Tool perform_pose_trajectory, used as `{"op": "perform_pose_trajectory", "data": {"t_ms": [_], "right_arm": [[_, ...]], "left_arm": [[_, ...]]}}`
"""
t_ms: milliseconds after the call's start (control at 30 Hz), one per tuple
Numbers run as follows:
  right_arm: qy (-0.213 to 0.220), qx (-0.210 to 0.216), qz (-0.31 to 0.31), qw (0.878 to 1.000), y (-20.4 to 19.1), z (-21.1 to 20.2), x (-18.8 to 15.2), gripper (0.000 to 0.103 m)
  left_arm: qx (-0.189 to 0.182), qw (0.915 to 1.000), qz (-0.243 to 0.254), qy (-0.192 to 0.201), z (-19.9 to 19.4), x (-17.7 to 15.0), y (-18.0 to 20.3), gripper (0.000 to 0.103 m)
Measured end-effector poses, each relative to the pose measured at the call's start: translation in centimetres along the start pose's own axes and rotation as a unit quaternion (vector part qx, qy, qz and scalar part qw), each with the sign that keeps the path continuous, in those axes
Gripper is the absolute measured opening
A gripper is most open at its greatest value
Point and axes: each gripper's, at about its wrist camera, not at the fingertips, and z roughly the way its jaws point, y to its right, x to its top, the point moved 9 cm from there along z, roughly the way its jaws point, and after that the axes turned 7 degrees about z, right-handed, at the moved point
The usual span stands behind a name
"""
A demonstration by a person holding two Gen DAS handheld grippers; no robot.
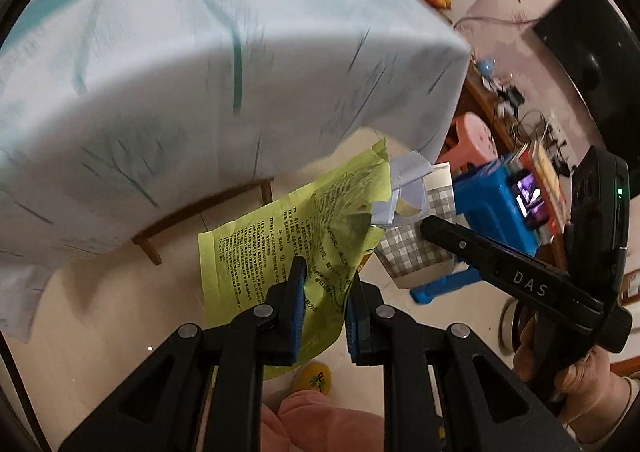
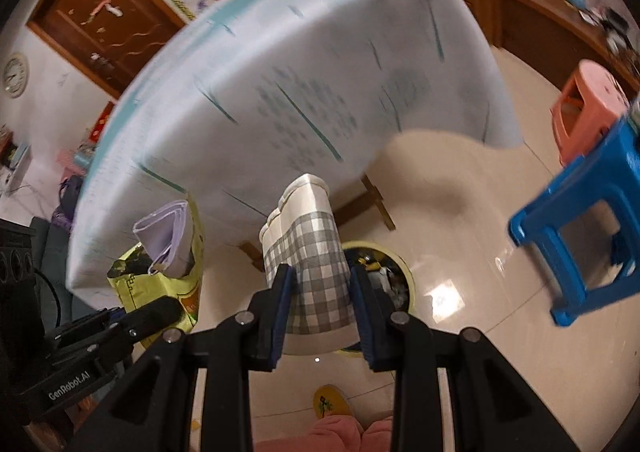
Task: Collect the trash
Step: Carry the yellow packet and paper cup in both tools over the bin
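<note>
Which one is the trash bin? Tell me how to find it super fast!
Find the big table draped in a pale blue cloth. On the shiny floor just past its wooden leg sits the trash bin, right behind the checked paper cup that the right gripper holds. Unlike the blue stool and pink stool, it is round, yellow-rimmed and full of dark rubbish.

Tablecloth (image 1: pixel 168 99) motion-blurred, pattern unreadable; bin (image 2: pixel 400 272) mostly hidden behind checked cup (image 2: pixel 316 272); yellow-green wrapper (image 1: pixel 280 244) print too small.

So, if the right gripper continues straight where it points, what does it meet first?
Probably the trash bin on the floor: its rim shows just behind the checkered paper cup that the right gripper holds. Depth is unclear.
</note>
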Motion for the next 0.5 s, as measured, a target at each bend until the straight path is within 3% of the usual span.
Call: {"op": "perform_pose_trajectory", "data": {"t_ms": [333,500], "right_arm": [[-0.001,-0.039,0.043,0.998,6.2,10.0,-4.4,0.03],[0.002,-0.057,0.034,0.998,8.5,14.6,-5.9,0.03]], "left_arm": [[-0.038,0.9988,0.025,-0.021,12.8,-3.1,-3.2,0.015],[-0.05,0.9978,0.034,-0.028,18.8,-4.4,-4.8,0.015]]}}
